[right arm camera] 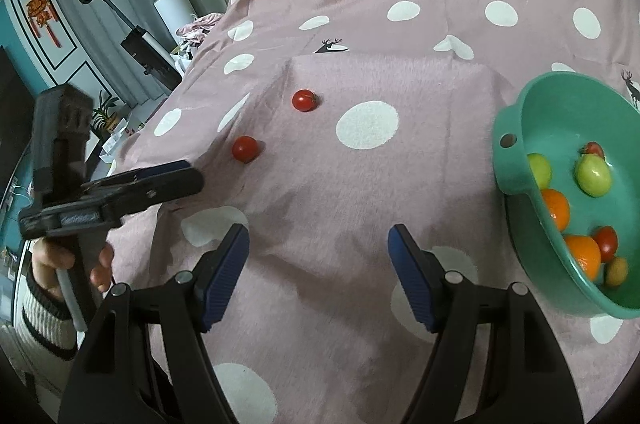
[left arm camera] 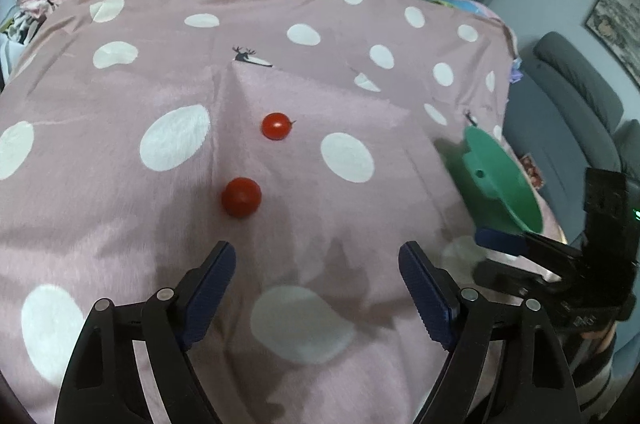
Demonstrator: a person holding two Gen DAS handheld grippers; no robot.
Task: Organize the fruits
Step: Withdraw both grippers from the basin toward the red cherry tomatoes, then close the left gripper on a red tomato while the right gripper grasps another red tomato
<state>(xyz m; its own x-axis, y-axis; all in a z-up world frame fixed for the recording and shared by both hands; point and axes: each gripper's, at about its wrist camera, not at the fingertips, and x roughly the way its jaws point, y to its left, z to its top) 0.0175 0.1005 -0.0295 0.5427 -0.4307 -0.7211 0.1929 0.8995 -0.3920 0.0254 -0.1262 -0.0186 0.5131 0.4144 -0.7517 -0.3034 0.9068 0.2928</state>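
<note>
Left wrist view shows the left tongs (left arm camera: 316,264) spread wide and empty, hovering above a pink dotted cloth (left arm camera: 120,207) that covers the bench. Just ahead of them lies the near tomato (left arm camera: 241,196), and a little beyond it the far tomato (left arm camera: 276,126) — both loose on the cloth, apart from each other. Further right, at the cloth's edge, sits the green bowl (right arm camera: 516,159); it already holds oranges (right arm camera: 556,207), green fruits (right arm camera: 593,172) and small tomatoes (right arm camera: 606,242). The right tongs (right arm camera: 318,254) are likewise spread, gripping nothing, with the bowl just to their right. By my reading the sorting is mostly done — only the two stray tomatoes remain to be carried over.
</note>
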